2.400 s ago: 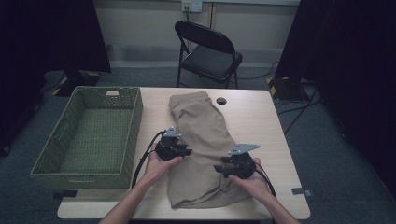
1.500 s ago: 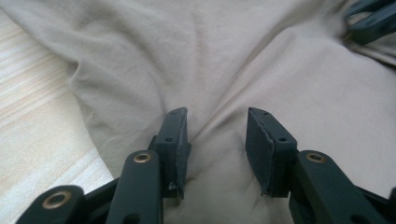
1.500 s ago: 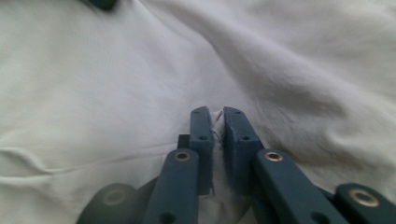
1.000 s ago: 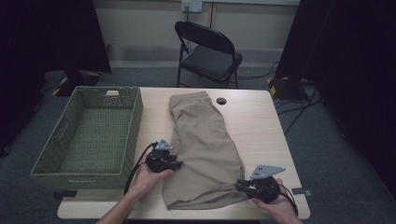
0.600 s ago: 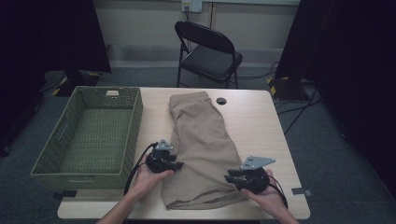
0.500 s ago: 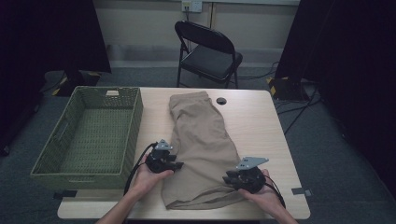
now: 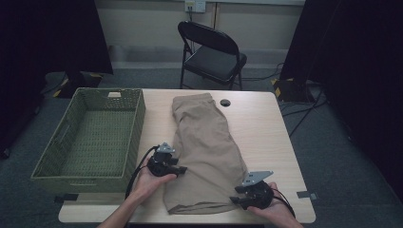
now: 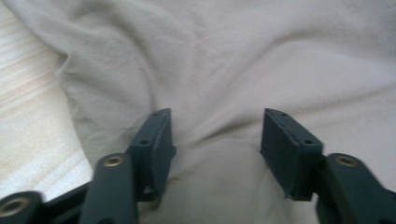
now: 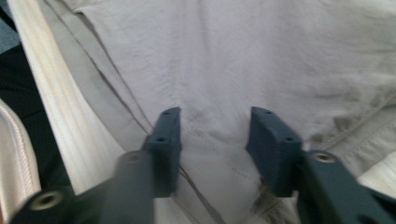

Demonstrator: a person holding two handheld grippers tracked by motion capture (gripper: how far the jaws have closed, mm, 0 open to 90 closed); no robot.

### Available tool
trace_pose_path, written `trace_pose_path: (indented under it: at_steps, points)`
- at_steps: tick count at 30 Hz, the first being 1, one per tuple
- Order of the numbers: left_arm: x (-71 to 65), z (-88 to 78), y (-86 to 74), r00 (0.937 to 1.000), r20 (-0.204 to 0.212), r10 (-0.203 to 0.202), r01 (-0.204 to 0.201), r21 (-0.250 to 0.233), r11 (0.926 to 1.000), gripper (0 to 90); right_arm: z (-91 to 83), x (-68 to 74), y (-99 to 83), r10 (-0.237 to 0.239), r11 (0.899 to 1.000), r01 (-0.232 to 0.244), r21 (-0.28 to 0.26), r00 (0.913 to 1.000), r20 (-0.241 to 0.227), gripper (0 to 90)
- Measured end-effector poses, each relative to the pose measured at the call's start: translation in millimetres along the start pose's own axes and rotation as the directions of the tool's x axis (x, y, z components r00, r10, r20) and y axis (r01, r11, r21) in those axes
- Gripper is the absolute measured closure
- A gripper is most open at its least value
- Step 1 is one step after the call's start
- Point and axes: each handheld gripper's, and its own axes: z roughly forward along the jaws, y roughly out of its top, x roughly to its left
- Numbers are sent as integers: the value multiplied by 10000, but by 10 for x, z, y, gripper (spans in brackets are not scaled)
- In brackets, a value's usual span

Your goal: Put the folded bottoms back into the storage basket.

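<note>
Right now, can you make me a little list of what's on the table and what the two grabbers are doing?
Clothing: tan shorts lying flat on the table
Basket: green basket, nothing inside, left of the shorts
Small thing: black disc near the far edge
Left gripper: at the shorts' left edge, jaws apart and just been opening
Right gripper: at the near right corner, jaws apart and just been opening

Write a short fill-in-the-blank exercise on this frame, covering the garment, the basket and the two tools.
1. The tan shorts lie flat on the ____.
2. The green wicker basket beside them holds ____.
3. The left tool and the right tool both sit at the shorts' near end with their jaws ____.
4. Beyond the table stands a black folding ____.

Missing words: table; nothing; open; chair
</note>
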Motion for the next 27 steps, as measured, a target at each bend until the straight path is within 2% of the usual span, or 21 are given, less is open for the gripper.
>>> trace_pose_path:
  at_steps: [3, 4, 5, 7, 9, 11, 14, 15, 16, 17, 19, 20, 22, 24, 27]
  points:
    - [-28, -28, 7, 9998, -101, 176, -175, 34, 9998, 393, -11, 5, 24, -28, 10000, 28, -29, 9998, 199, 495]
    - [-52, -53, 17, 9997, -49, 254, -254, 57, 9997, 396, -71, -48, 101, 293, 9972, -253, -704, 9980, 561, 506]
    - [-76, -68, 21, 9995, 34, 317, -317, 158, 9994, 409, -92, -82, 132, 442, 9945, -380, -972, 9971, 625, 530]
    - [-101, -62, 4, 9994, -25, 333, -331, 416, 9986, 443, -130, -174, 213, 831, 9877, -696, -1401, 9922, 931, 565]
    - [-123, -69, -30, 9983, 47, 581, -583, 700, 9958, 453, -130, -297, 304, 1114, 9812, -897, -1710, 9863, 1214, 585]
    - [-128, -85, -73, 9982, 46, 603, -605, 700, 9957, 455, -82, -417, 402, 1236, 9786, -951, -1822, 9807, 1516, 605]
    - [-125, -105, -102, 9985, 126, 530, -537, 613, 9967, 453, 76, -556, 566, 1165, 9806, -868, -1757, 9791, 1666, 627]
    - [-125, -105, -102, 9985, 126, 530, -537, 613, 9967, 454, 76, -556, 566, 1165, 9806, -868, -1757, 9791, 1666, 627]
    - [-128, -111, -104, 9987, 99, 503, -508, 647, 9966, 454, 146, -585, 606, 979, 9850, -710, -1573, 9804, 1707, 654]
    - [-136, -109, -109, 9989, 53, 472, -474, 592, 9971, 451, 300, -651, 630, 1041, 9888, -838, -1233, 9801, 1690, 672]
    - [-135, -117, -125, 9990, 130, 426, -432, 526, 9977, 440, 387, -679, 599, 914, 9942, -786, -737, 9772, 1919, 652]
    - [-128, -127, -129, 9991, 151, 385, -393, 584, 9975, 437, 409, -689, 573, 902, 9950, -801, -599, 9777, 1899, 641]
    - [-121, -142, -131, 9991, 362, 227, -246, 532, 9983, 430, 396, -699, 509, 934, 9945, -824, -650, 9771, 1910, 637]
    - [-122, -172, -119, 9994, 323, 81, -90, 276, 9996, 422, 359, -681, 464, 946, 9945, -837, -624, 9752, 2000, 604]
    - [-107, -209, -87, 9998, 153, 159, -158, -37, 9999, 429, 299, -640, 384, 913, 9950, -820, -572, 9783, 1862, 591]
